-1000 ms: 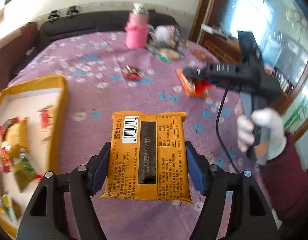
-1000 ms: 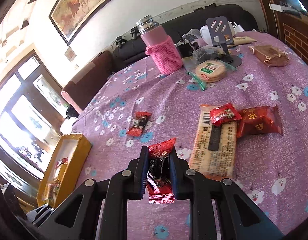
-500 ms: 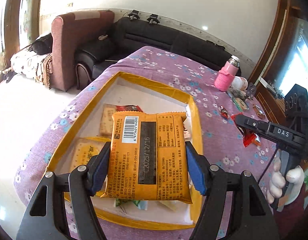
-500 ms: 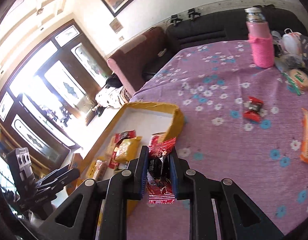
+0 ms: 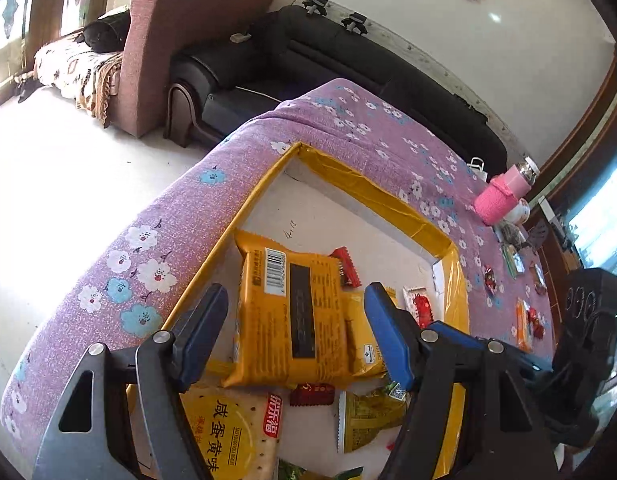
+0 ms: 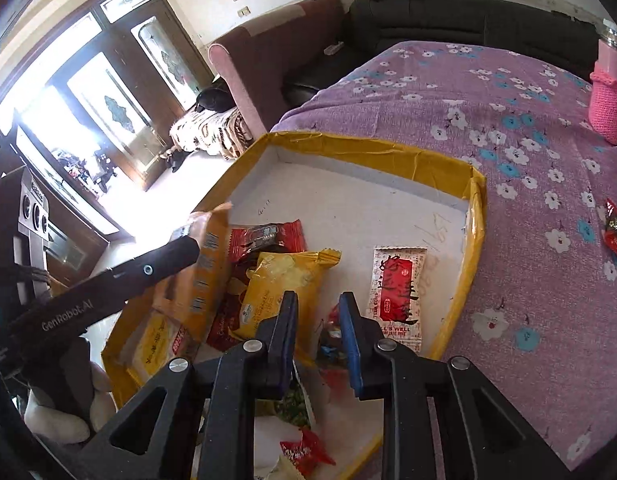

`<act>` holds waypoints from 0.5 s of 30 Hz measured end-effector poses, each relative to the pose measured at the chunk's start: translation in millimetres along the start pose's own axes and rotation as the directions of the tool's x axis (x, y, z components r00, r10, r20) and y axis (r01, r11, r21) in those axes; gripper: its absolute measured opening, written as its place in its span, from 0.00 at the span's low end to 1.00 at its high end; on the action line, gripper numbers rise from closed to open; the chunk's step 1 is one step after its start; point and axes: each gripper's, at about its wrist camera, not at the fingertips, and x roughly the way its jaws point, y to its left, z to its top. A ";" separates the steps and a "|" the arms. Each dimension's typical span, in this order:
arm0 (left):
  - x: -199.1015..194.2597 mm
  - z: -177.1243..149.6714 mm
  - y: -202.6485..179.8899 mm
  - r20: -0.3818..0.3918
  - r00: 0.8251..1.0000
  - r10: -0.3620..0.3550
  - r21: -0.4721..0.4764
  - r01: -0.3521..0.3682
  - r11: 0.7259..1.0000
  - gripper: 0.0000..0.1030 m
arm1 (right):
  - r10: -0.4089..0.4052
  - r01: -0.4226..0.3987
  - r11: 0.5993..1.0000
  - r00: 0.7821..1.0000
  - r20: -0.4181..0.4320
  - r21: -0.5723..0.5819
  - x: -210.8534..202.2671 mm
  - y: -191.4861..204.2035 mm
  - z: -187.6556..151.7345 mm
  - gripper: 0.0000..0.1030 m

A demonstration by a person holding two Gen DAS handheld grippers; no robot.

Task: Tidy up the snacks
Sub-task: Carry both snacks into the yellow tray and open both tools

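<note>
Step in hand: depositing snacks into the yellow-rimmed box (image 5: 412,216) that stands on the purple floral counter (image 5: 372,128).

Left gripper (image 5: 296,332): jaws spread wide, holding nothing. The orange biscuit packet (image 5: 288,312) lies between the open fingers, apparently free of both pads, resting in the box on top of other packets. It tilts against a yellow packet (image 6: 284,284) beside it.

Right gripper (image 6: 318,320): jaws parted to a narrow gap, positioned over the near right part of the box. A small red candy wrapper (image 6: 332,330) shows in the gap; whether the pads grip it or it has dropped clear cannot be told.

Remaining work: several snacks lie on the counter to the far right, including a red candy (image 6: 616,232) and an orange packet (image 5: 522,324) near the pink bottle (image 5: 498,196).

Next move, as judged: lift both grippers clear of the box without dragging its contents, then carry them toward the loose snacks. Approach each flat packet across its narrow width.
</note>
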 end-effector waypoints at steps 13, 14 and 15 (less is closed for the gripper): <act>-109.5 -47.8 -59.3 0.246 0.962 -0.118 0.052 0.109 0.993 0.82 | 0.007 -0.020 0.997 0.985 0.171 0.077 -93.3 -43.9 -27.8 0.50; -114.2 -54.8 -66.2 0.258 0.954 -0.155 0.055 0.145 0.988 0.82 | -0.003 -0.014 0.996 0.984 0.180 0.089 -99.9 -51.3 -32.2 0.51; -115.9 -60.0 -72.4 0.269 0.945 -0.186 0.058 0.177 0.982 0.82 | -0.011 -0.009 0.995 0.982 0.188 0.103 -105.2 -58.7 -35.2 0.52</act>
